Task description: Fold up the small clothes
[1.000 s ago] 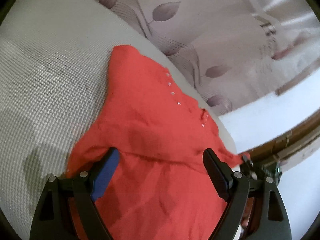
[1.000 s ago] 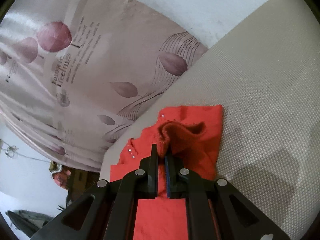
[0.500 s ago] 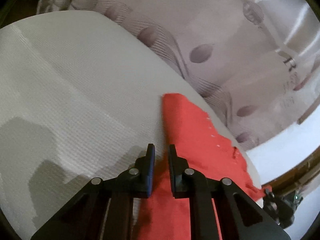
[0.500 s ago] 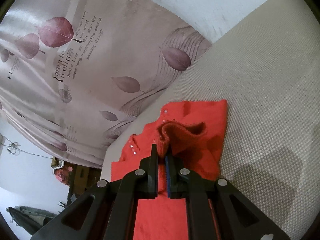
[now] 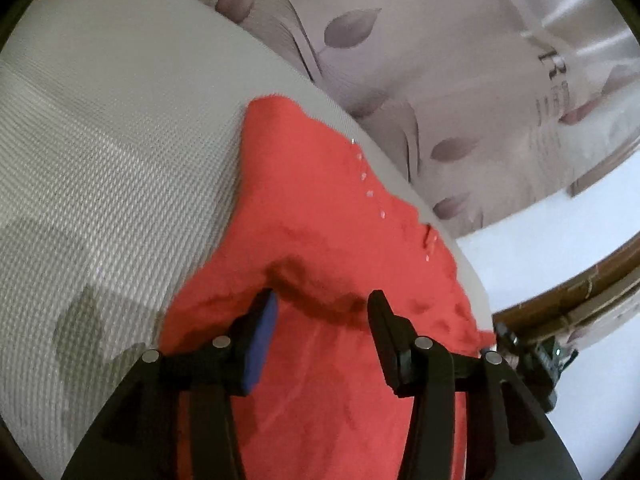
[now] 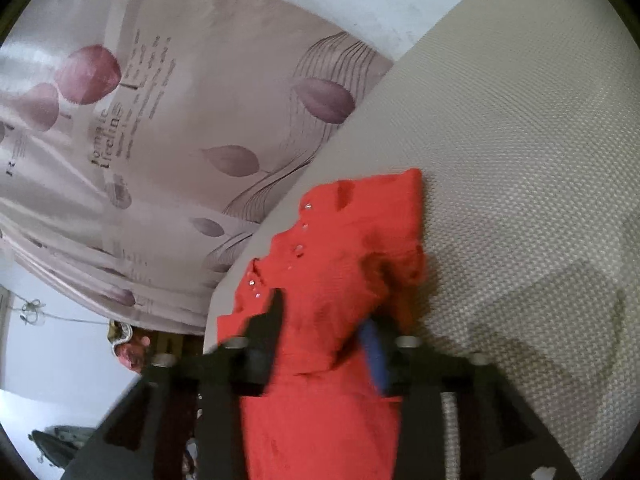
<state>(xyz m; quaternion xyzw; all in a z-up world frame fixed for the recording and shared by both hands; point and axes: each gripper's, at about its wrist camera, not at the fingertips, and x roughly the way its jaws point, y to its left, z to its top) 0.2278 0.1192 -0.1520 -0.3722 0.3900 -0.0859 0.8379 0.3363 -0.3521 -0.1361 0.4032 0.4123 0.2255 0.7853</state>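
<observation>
The red garment (image 5: 320, 208) lies on the pale woven cushion (image 5: 100, 160), its long axis running straight ahead from both tongs; left gripper (image 5: 322, 308) and right gripper (image 6: 326, 320) are opening, cloth between the jaws unpinched, equally near

Red garment (image 5: 320, 208): soft matt knit cloth, small shiny studs. Cushion (image 5: 100, 160): coarse woven off-white fabric, rough texture. Curtain (image 6: 160, 120): glossy satin, leaf print. Gripper fingers (image 5: 384, 320): matt black plastic.
</observation>
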